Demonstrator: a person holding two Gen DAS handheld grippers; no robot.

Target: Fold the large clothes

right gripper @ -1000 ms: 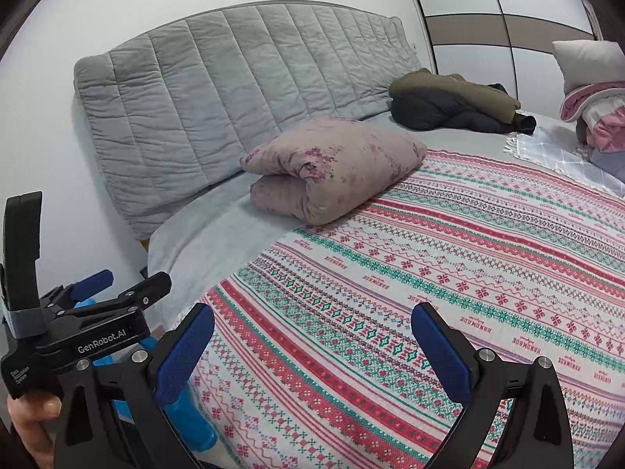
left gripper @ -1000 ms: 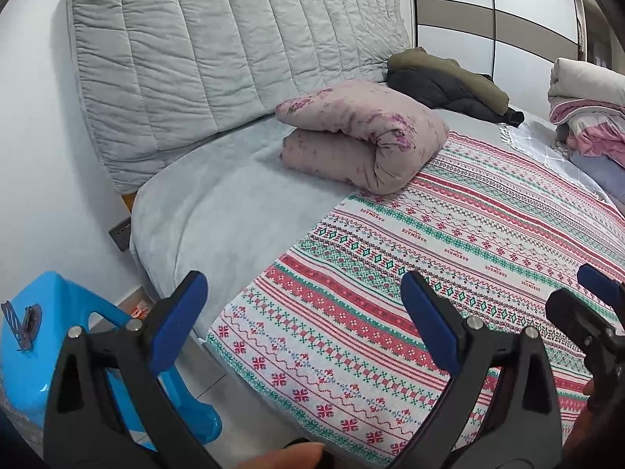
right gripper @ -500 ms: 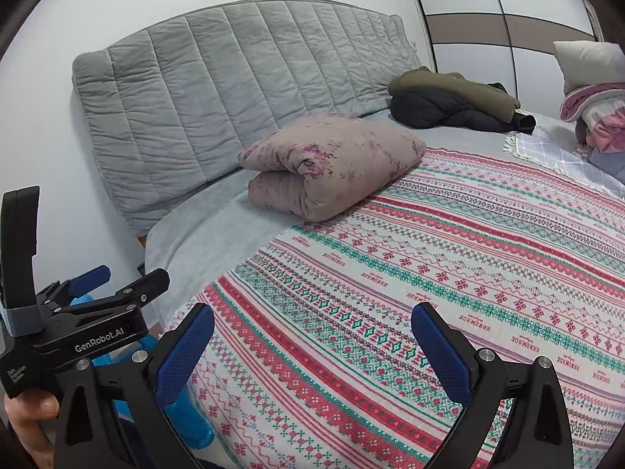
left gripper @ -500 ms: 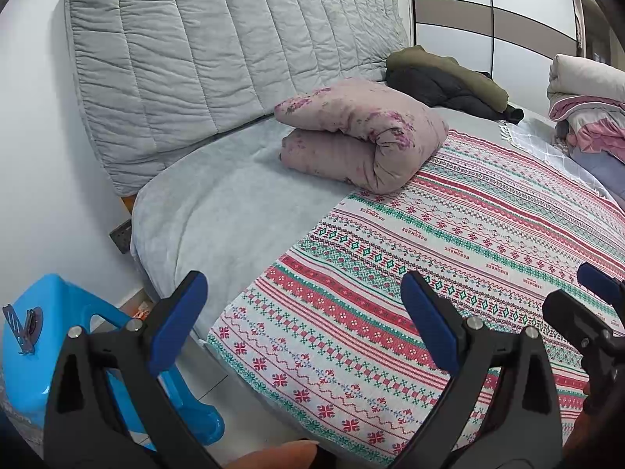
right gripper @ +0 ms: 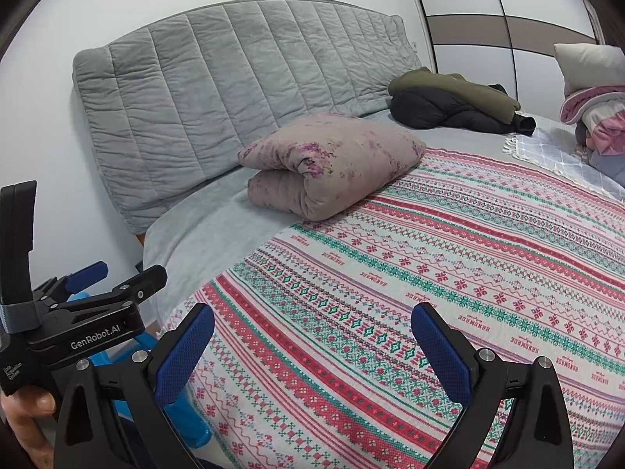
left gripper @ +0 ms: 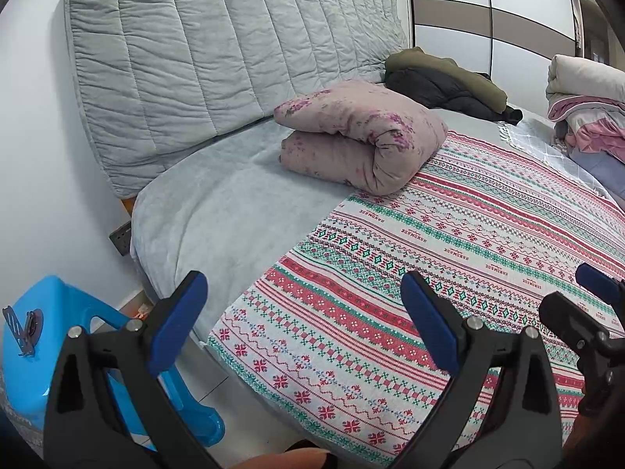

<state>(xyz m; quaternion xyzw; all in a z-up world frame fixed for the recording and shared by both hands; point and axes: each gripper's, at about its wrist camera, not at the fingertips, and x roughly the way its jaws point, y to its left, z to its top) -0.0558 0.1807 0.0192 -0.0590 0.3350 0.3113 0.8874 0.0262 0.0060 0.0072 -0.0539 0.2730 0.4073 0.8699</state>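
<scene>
Patterned blanket (left gripper: 468, 242) (red, green and white bands) spread flat over the bed (left gripper: 234, 211), its near edge below both claws. Left claw (left gripper: 304, 312) and right claw (right gripper: 312, 344) released, grasping nothing. Folded floral quilt (right gripper: 332, 160) rests beyond, near the headboard (right gripper: 242, 78).
</scene>
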